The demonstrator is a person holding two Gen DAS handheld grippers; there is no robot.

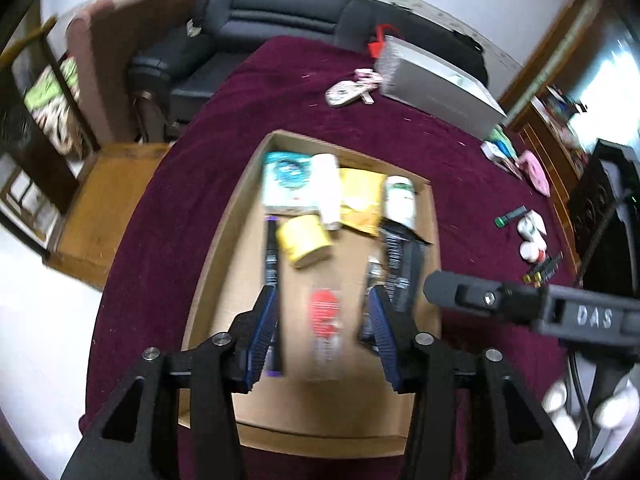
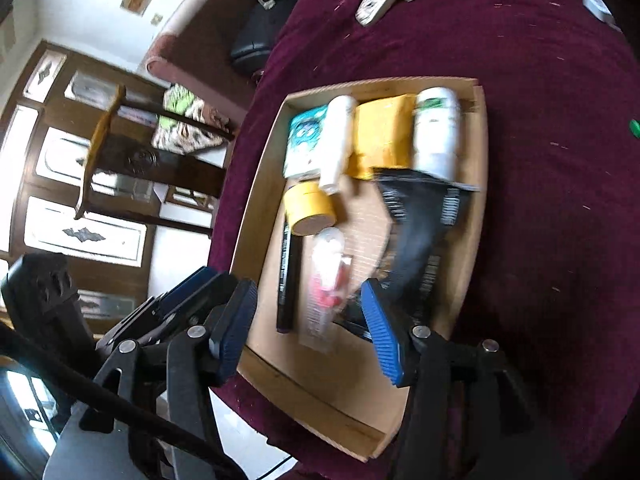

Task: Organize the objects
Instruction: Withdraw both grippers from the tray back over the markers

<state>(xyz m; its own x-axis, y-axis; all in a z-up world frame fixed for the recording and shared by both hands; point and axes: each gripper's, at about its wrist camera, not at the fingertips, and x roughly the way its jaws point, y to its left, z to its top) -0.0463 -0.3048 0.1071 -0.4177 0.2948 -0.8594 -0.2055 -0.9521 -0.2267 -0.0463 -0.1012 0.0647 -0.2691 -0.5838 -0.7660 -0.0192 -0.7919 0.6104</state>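
Note:
A shallow cardboard box sits on a maroon cloth. It holds a teal packet, a white tube, a yellow pouch, a white bottle, a yellow tape roll, a black marker, a black pouch and a clear packet with red contents. My left gripper is open and empty above the clear packet. My right gripper is open and empty over the box's near end; its body shows in the left wrist view.
On the cloth outside the box lie a grey carton, a patterned item, a green-capped marker, small white bottles and a pink cloth. A black sofa stands behind. A wooden cabinet is at left.

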